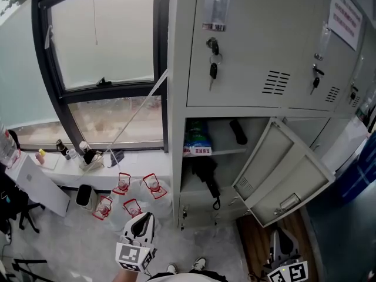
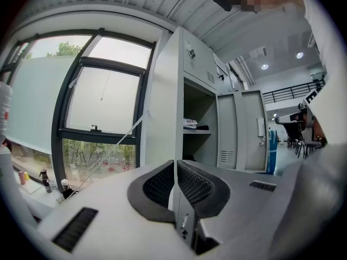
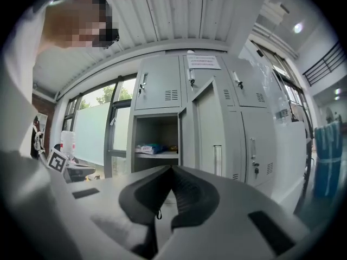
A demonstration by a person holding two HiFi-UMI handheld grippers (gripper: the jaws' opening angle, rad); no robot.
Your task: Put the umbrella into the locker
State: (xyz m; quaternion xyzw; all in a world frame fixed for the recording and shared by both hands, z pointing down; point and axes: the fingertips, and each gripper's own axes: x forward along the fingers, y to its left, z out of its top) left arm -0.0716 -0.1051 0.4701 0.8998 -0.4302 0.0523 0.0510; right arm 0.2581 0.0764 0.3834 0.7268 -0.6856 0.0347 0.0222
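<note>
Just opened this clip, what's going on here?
A person stands facing an open locker with a gripper in each hand. The black umbrella already sits in its lower compartment, under the shelf holding a blue packet. The door hangs wide open. The left gripper and right gripper are both shut and empty, held back from the locker.

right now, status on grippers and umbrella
Left gripper shut, empty. Right gripper shut, empty. Umbrella inside locker, below shelf. Door open.
</note>
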